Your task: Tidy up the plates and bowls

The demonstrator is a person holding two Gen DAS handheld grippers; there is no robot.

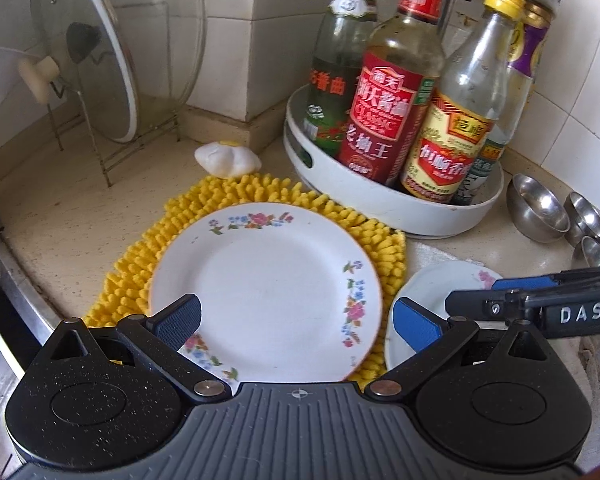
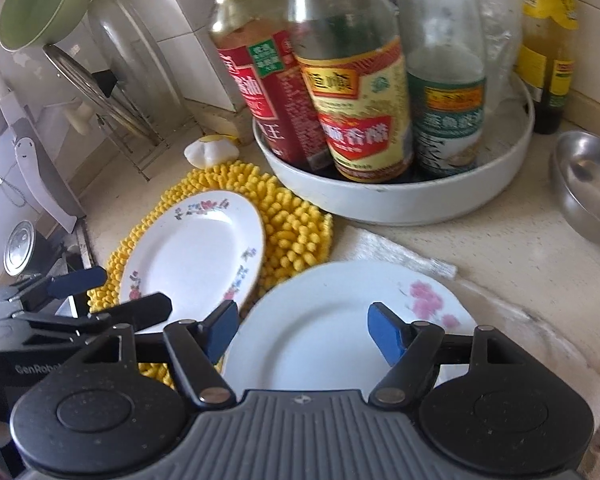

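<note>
Left wrist view has the left claw spread wide and holding nothing, poised over the near rim of a flowered plate that lies on a yellow mat on the table. Right wrist view has the right claw likewise wide open and empty above a second plate with a pink blossom, which lies just right of the mat, near a white tray of sauce bottles and a steel bowl.

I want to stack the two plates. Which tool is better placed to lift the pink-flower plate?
The right tool, probably: it hovers open right over the pink-flower plate, while the left tool is open over the other plate on the yellow mat.
</note>
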